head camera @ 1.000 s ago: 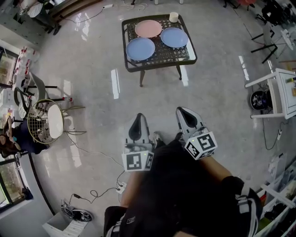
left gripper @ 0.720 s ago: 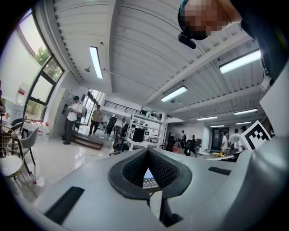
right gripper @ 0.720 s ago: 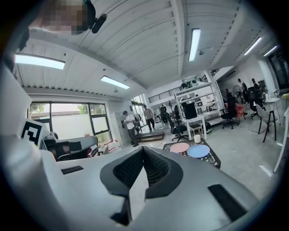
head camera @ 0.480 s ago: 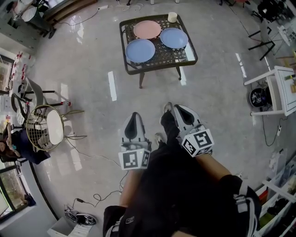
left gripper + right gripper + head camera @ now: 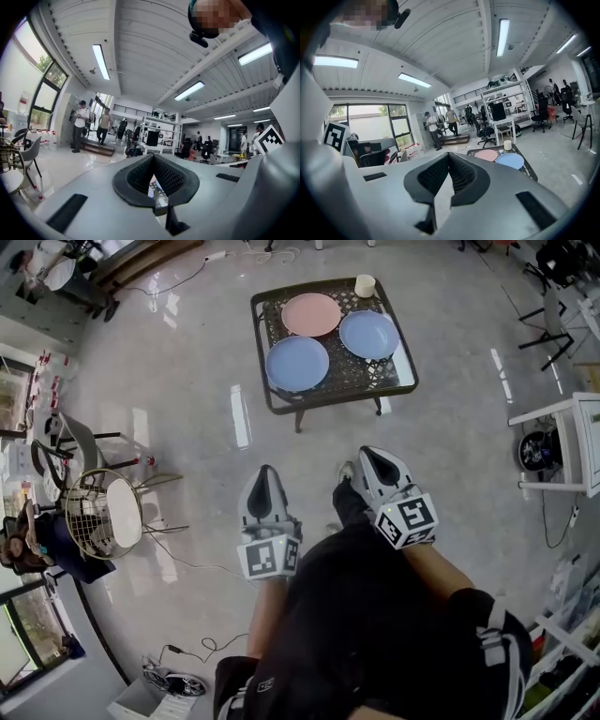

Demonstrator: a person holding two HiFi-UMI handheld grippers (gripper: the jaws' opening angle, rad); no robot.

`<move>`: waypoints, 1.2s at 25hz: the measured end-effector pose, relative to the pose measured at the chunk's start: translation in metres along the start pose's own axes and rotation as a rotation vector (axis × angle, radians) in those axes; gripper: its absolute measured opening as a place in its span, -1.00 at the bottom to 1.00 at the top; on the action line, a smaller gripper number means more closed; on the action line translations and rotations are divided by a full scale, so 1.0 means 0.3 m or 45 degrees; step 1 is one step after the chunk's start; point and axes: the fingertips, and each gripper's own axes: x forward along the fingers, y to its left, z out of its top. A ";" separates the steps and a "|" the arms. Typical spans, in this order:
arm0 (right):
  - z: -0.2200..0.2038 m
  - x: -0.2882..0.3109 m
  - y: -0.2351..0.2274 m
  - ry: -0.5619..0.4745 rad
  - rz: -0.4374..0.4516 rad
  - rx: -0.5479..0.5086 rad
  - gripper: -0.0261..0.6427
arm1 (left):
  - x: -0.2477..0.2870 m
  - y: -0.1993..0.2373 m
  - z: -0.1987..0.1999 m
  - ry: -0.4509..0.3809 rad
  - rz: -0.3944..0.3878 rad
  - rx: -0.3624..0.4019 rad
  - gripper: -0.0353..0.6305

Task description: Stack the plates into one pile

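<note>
A low, dark table (image 5: 349, 376) with a mesh top stands on the glossy grey floor (image 5: 187, 427), well ahead of the person. Both tools are held out in front of the body, well apart from the table. The left gripper (image 5: 264, 472) has its jaws pressed together on nothing, and the right gripper (image 5: 372, 456) is likewise closed and empty. Three plates lie separately on the mesh: the left blue plate (image 5: 297, 363) nearest, the right blue plate (image 5: 368, 334) beside it, and the pink plate (image 5: 311, 314) behind. A small cream cup (image 5: 365, 285) sits at the far corner.
</note>
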 end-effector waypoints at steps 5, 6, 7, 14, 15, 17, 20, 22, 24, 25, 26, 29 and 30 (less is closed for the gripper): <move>0.065 0.173 -0.111 0.028 0.025 0.001 -0.89 | 0.201 0.068 0.025 0.020 0.073 -0.018 -0.85; 0.072 0.206 -0.133 0.035 0.030 0.002 -0.89 | 0.239 0.076 0.029 0.025 0.084 -0.013 -0.85; 0.078 0.242 -0.154 0.040 0.035 0.002 -0.89 | 0.278 0.087 0.032 0.028 0.096 -0.010 -0.85; 0.088 0.452 -0.303 0.088 0.048 0.028 -0.89 | 0.493 0.144 0.037 0.064 0.142 0.024 -0.85; 0.091 0.478 -0.321 0.091 0.044 0.034 -0.89 | 0.519 0.149 0.034 0.072 0.142 0.030 -0.85; 0.093 0.526 -0.349 0.097 0.035 0.047 -0.89 | 0.567 0.165 0.024 0.094 0.139 0.039 -0.85; 0.090 0.601 -0.375 0.106 0.018 0.064 -0.89 | 0.640 0.198 0.014 0.122 0.121 0.031 -0.85; 0.083 0.654 -0.391 0.118 -0.002 0.072 -0.89 | 0.698 0.224 0.010 0.138 0.096 0.030 -0.85; 0.072 0.707 -0.403 0.134 -0.030 0.077 -0.89 | 0.760 0.258 -0.007 0.162 0.068 0.035 -0.85; 0.068 0.733 -0.407 0.142 -0.047 0.079 -0.89 | 0.792 0.277 -0.017 0.176 0.053 0.035 -0.85; 0.065 0.758 -0.411 0.148 -0.066 0.080 -0.89 | 0.826 0.296 -0.027 0.191 0.031 0.035 -0.85; 0.062 0.850 -0.428 0.154 -0.139 0.081 -0.89 | 0.952 0.356 -0.045 0.236 -0.061 0.044 -0.85; 0.055 0.881 -0.439 0.159 -0.166 0.087 -0.89 | 0.997 0.374 -0.053 0.252 -0.092 0.053 -0.85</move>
